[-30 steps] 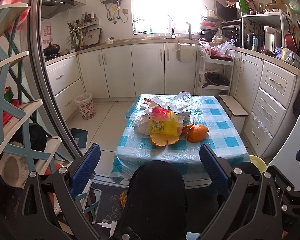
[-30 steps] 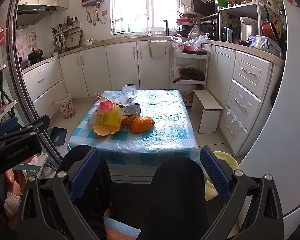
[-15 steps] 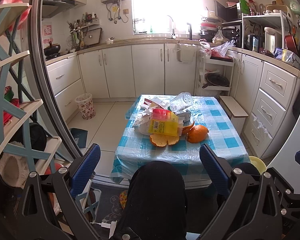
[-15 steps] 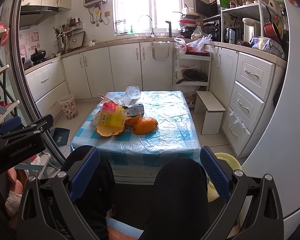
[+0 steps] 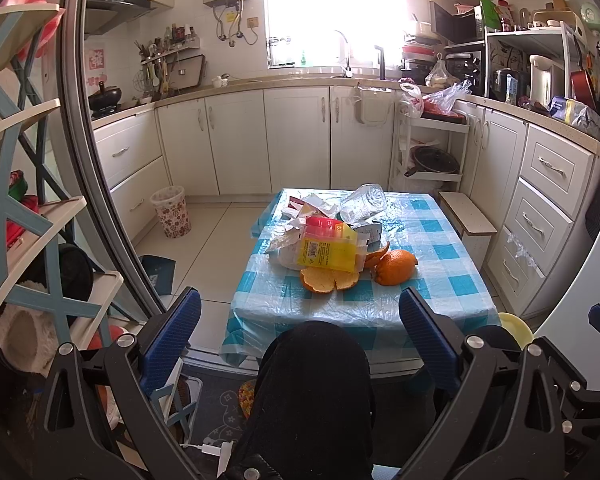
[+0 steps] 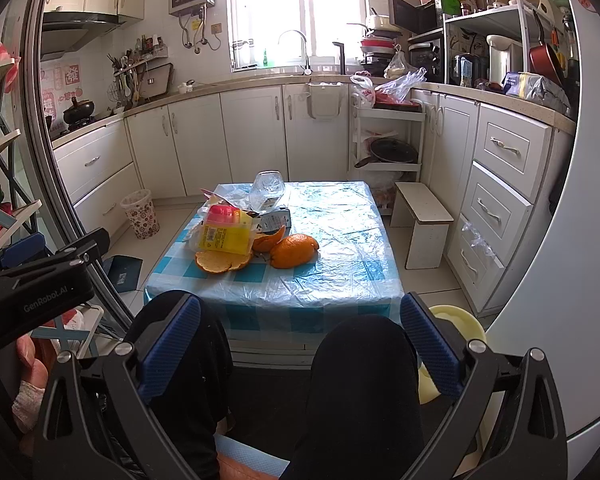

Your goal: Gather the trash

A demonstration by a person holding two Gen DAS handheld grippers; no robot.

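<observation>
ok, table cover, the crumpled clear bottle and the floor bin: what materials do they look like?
Table cover: thin glossy plastic sheet over blue check, going by its wrinkles and glare.
Clear bottle: thin transparent plastic, probably PET; it is crushed and see-through.
Floor bin: likely rigid plastic with a floral print and a perforated rim.

- Daylight floods the kitchen through the window (image 5: 332,12) at twelve o'clock, blown out to pure white in both views.
- Glare spreads across the plastic-covered table (image 6: 340,232), strongest toward one o'clock in the right wrist view.
- The orange peel (image 5: 394,266) and yellow packet (image 5: 328,252) stay sharp and well lit, casting soft, short shadows toward six o'clock.
- The foreground at six o'clock sits dim, the person's dark knees (image 6: 360,380) almost without detail.
- Fisheye distortion bends cabinets and the door frame (image 5: 100,160) at nine o'clock; black vignetting fills the corners.
</observation>
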